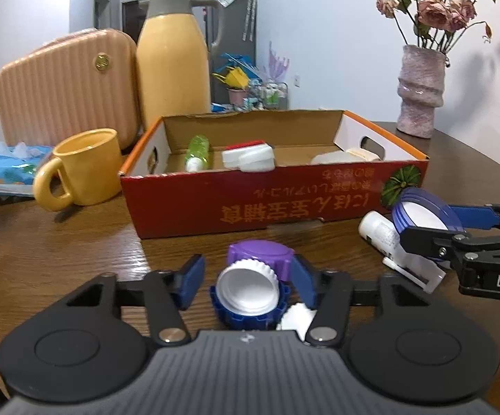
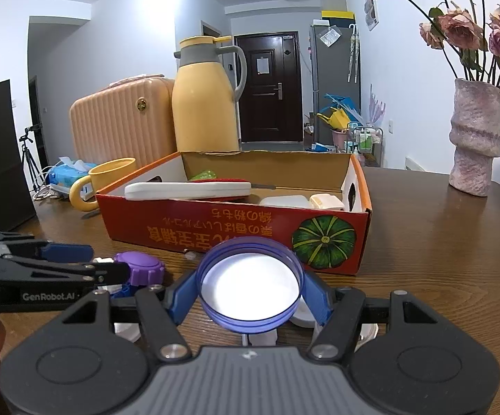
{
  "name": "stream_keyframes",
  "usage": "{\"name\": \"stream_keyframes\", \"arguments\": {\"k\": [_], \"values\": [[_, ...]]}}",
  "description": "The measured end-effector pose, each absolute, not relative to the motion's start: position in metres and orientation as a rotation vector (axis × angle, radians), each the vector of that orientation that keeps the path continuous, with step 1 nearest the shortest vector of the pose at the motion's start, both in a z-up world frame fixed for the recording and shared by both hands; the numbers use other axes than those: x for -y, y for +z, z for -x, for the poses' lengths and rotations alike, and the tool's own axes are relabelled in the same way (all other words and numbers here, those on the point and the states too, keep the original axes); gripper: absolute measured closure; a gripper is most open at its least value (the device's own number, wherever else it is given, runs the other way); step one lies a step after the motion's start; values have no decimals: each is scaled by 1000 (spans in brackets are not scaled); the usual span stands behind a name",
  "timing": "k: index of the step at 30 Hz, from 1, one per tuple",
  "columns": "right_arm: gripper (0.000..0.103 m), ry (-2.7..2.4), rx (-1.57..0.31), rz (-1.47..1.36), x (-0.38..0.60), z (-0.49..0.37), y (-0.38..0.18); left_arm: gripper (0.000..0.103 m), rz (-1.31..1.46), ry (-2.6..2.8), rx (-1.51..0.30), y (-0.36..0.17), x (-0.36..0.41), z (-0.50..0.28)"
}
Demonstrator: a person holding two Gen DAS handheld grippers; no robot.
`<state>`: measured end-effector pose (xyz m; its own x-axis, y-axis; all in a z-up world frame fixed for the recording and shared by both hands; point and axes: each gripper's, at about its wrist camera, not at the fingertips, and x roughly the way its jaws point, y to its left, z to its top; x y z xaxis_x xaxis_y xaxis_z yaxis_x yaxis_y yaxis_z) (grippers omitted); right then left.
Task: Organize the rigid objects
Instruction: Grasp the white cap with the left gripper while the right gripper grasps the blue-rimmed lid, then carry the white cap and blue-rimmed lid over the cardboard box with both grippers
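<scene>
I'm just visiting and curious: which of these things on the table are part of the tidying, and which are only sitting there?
Part of the job:
- red cardboard box
- round blue plastic lid held in the right gripper
- purple ridged cap
- white cap on blue cap
- white plastic bottle
- left gripper

Just lying about:
- yellow thermos jug
- yellow mug
- pink vase
- peach ribbed case

Two black grippers — left gripper (image 1: 246,276), right gripper (image 2: 250,290) — with blue finger pads (image 1: 191,278), silver pivot screws, ribbed grey housings, round side discs; white "GenRobot.AI" lettering.
</scene>
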<state>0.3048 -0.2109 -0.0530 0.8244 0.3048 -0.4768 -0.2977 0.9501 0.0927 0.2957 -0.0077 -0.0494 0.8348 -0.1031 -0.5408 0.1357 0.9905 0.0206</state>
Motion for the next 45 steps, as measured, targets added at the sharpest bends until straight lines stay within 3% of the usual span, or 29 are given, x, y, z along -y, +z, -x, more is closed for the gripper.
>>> {"name": "stream_keyframes", "arguments": {"k": [2,45], "values": [[38,319,-510,-14,211,-305,-53,65,-53,-150,-583,-51,7,-297],[38,292,-384,-14,210,-310,-13,66,86,-94,-374,15,-13,-277]]}}
